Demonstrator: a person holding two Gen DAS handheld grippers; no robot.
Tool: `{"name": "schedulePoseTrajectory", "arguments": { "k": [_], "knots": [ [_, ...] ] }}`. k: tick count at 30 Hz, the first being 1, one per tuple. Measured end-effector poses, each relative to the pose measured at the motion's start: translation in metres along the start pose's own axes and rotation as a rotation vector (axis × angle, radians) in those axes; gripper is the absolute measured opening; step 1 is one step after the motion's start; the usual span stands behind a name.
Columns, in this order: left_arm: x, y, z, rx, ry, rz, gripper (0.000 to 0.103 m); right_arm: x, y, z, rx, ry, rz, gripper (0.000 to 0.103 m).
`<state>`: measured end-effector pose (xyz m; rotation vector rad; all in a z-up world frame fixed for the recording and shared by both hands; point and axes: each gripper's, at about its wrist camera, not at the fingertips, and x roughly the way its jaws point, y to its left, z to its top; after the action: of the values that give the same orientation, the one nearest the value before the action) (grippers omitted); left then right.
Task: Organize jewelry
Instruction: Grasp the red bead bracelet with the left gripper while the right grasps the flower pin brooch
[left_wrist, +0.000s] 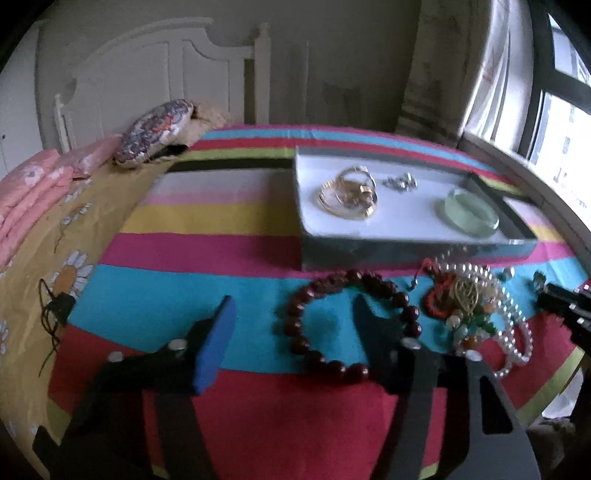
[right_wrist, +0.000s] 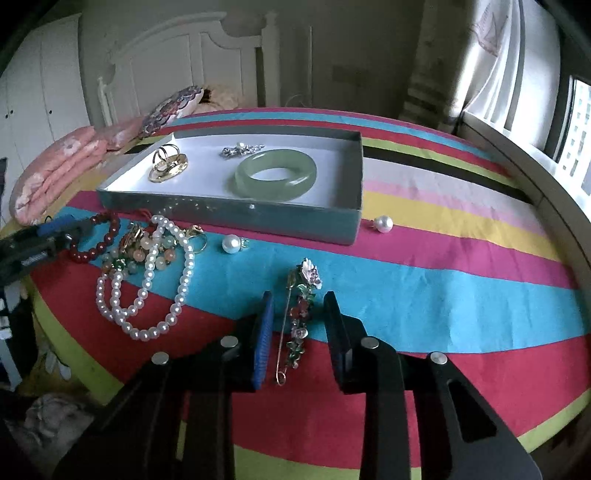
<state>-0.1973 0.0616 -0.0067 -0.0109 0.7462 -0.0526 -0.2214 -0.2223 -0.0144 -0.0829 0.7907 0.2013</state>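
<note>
Left wrist view: the left tool (left_wrist: 291, 321) hangs low over the striped bedspread (left_wrist: 229, 214), its jaws spread wide and gripping nothing. A dark red bead bracelet (left_wrist: 351, 321) lies on the cloth partly between the jaws, its right side hidden behind the right finger. The grey jewelry box (left_wrist: 406, 251) sits just beyond that bracelet. In the box are gold rings (left_wrist: 349, 194) at the left, a small silver piece (left_wrist: 400, 181) behind them, and a green jade bangle (left_wrist: 471, 212) at the right. In front of the box's right half lies a tangle of pearl strands and coloured beads (left_wrist: 476, 306).

Right wrist view: the right tool (right_wrist: 297, 334) is released too, jaws apart on either side of a flower brooch pin (right_wrist: 299, 317) lying on the bedspread, well in front of the box (right_wrist: 229, 212); neither pad seems to touch it. Loose pearls lie by the box: one (right_wrist: 232, 244) before its front wall, one (right_wrist: 383, 223) just off its right corner. The pearl necklace (right_wrist: 155, 288) lies in front of the box's left end.
</note>
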Motion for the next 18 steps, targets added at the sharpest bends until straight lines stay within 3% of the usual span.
{"name": "schedulePoseTrajectory", "arguments": {
  "k": [2, 4, 14, 16, 18],
  "knots": [
    [0.002, -0.009, -0.004, 0.049, -0.024, 0.025, 0.046, 0.0, -0.002, 0.0, 0.014, -0.002, 0.007, 0.029],
    [0.0, -0.013, -0.006, 0.07, -0.027, 0.005, 0.012, 0.0, -0.008, 0.001, 0.027, -0.006, 0.015, 0.029],
    [-0.021, -0.007, -0.023, 0.082, -0.078, -0.027, 0.011, 0.001, 0.001, -0.003, -0.035, -0.023, -0.022, 0.029],
    [-0.028, -0.007, -0.022, 0.088, -0.104, -0.012, 0.011, 0.0, 0.007, -0.004, -0.065, -0.03, -0.024, 0.013],
    [-0.039, -0.008, -0.019, 0.095, -0.132, 0.001, 0.011, -0.001, 0.008, -0.004, -0.072, -0.041, -0.032, 0.011]
  ]
}}
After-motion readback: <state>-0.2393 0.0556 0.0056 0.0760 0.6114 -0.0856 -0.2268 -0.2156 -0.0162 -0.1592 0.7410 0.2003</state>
